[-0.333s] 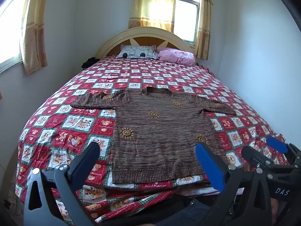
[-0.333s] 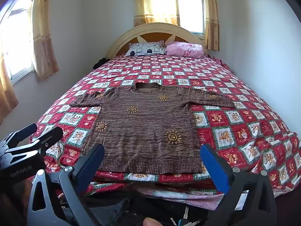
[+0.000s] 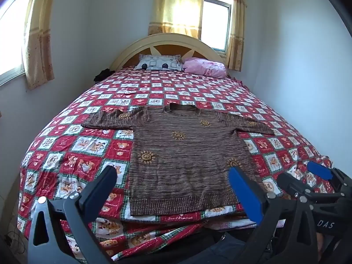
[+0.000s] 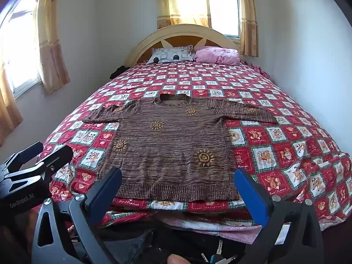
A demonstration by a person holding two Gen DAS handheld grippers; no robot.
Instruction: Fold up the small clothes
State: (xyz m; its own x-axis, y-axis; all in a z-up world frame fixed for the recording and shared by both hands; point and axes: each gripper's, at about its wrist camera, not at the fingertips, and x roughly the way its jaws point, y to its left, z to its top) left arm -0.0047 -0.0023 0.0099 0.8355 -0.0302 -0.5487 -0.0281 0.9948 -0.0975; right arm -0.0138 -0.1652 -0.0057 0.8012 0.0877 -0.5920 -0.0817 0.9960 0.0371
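We see a brown knitted sweater (image 3: 187,154) that lies flat on the bed (image 3: 66,154), front side up, with both sleeves stretched out to the left and to the right; its neck opening points to the far end, and its ribbed hem lies at the near edge of the bed. Small yellow sun figures are spread over the sweater. The bed carries a red and white checked cover with bear pictures; at the far end stand a grey patterned pillow (image 3: 159,62) and, just to its right, a pink pillow (image 3: 204,67), both against the curved headboard (image 3: 167,44).

The left claw (image 3: 173,189) is spread wide and holds nothing; it hangs before the near edge of the bed, with the hem of the sweater between its two fingers in the left wrist view. The right claw (image 4: 178,189) is also spread wide and holds nothing; it is at the near edge too, in front of the hem. In the right wrist view the left claw appears at the left side, near the corner of the bed. Yellow curtains (image 4: 184,0) hang at the window behind the headboard.
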